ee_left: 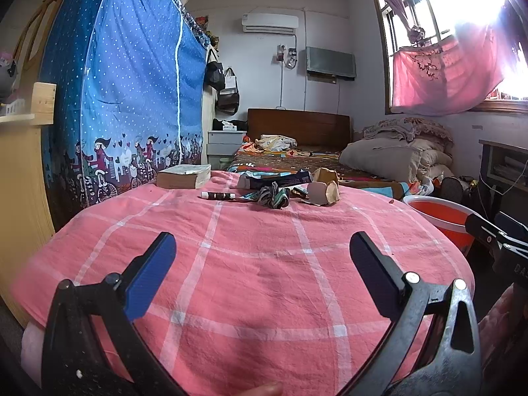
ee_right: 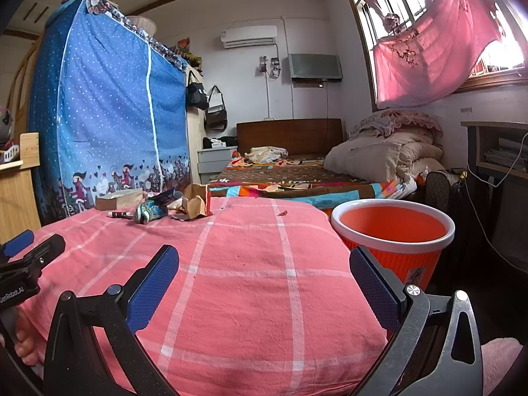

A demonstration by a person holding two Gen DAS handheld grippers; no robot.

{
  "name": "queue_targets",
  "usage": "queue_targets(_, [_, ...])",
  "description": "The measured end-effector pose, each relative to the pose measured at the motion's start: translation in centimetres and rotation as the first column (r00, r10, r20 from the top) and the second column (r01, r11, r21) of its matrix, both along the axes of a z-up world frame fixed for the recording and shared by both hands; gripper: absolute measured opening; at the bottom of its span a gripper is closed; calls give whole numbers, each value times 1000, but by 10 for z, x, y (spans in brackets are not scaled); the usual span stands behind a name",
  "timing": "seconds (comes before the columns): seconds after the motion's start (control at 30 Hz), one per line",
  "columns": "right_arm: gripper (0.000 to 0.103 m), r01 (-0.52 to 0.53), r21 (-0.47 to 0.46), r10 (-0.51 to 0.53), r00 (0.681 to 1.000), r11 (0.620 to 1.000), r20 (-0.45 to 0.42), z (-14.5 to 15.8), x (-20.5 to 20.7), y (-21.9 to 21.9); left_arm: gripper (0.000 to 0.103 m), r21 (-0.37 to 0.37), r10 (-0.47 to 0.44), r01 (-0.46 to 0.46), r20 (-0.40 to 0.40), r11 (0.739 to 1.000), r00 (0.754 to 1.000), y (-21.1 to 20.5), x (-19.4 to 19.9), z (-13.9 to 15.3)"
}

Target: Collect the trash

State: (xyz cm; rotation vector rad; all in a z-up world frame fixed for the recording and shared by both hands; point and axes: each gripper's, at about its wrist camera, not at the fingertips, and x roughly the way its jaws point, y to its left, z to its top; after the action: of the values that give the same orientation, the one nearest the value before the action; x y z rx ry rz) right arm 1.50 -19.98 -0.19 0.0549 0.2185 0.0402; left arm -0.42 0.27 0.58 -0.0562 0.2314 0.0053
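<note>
Trash lies at the far edge of the pink checked cloth (ee_left: 264, 280): a torn brown paper box (ee_left: 325, 188), a crumpled teal wrapper (ee_left: 274, 196), a dark flat package (ee_left: 277, 178) and a small brown-and-white tube (ee_left: 218, 195). The same pile shows in the right wrist view: paper box (ee_right: 198, 203), wrapper (ee_right: 150, 213), tube (ee_right: 120, 214). An orange bin with a white rim (ee_right: 392, 231) stands at the cloth's right edge; it also shows in the left wrist view (ee_left: 442, 217). My left gripper (ee_left: 262, 247) is open and empty over the near cloth. My right gripper (ee_right: 264, 260) is open and empty beside the bin.
A thick book (ee_left: 183, 175) lies at the far left of the cloth. A blue dotted fabric wardrobe (ee_left: 125, 99) stands on the left. A bed with a folded quilt (ee_left: 392, 158) lies beyond. A dark desk with cables (ee_right: 495, 151) is on the right.
</note>
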Motion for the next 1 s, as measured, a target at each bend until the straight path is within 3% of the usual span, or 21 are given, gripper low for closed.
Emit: queue_targets(1.0, [103, 1, 2, -1, 1000, 1000, -3, 1, 0, -2, 103, 14, -1, 1, 12, 1000, 1000, -5, -3, 0])
